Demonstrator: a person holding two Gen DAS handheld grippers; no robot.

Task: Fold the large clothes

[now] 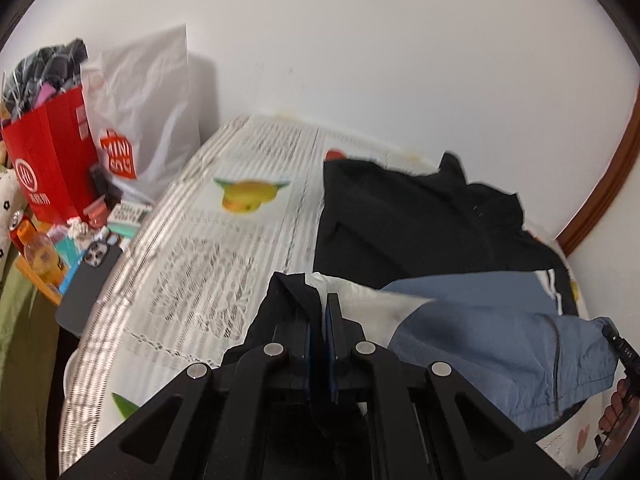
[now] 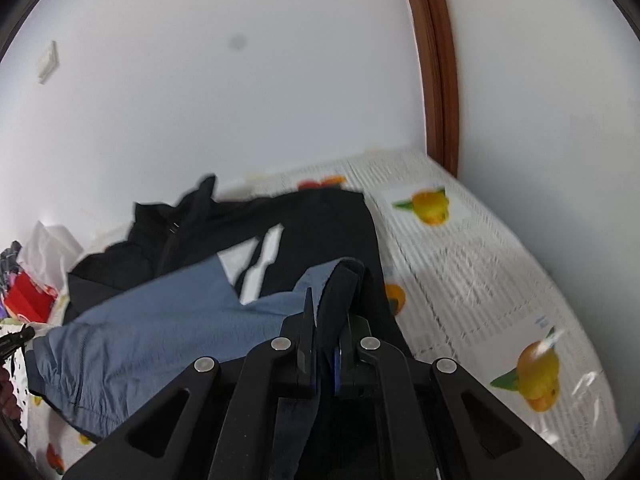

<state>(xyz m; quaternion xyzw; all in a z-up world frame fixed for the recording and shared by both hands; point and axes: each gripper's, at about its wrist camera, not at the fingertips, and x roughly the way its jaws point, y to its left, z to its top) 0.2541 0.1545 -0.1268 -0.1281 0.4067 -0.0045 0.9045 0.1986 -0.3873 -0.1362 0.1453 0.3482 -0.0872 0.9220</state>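
The left gripper [image 1: 318, 312] has its black fingers closed together, pinching a black edge of the black, blue and white jacket [image 1: 424, 224]. The right gripper [image 2: 328, 304] is likewise clamped on a dark, thick fold of the same jacket [image 2: 160, 320], with blue fabric bunched beside its fingers. The jacket lies spread and rumpled across the white table covering printed with yellow fruit [image 1: 192, 240], its black part toward the white wall [image 1: 360, 40]. Beside the table stand a red paper bag [image 1: 52, 168] and a white plastic bag [image 1: 148, 112].
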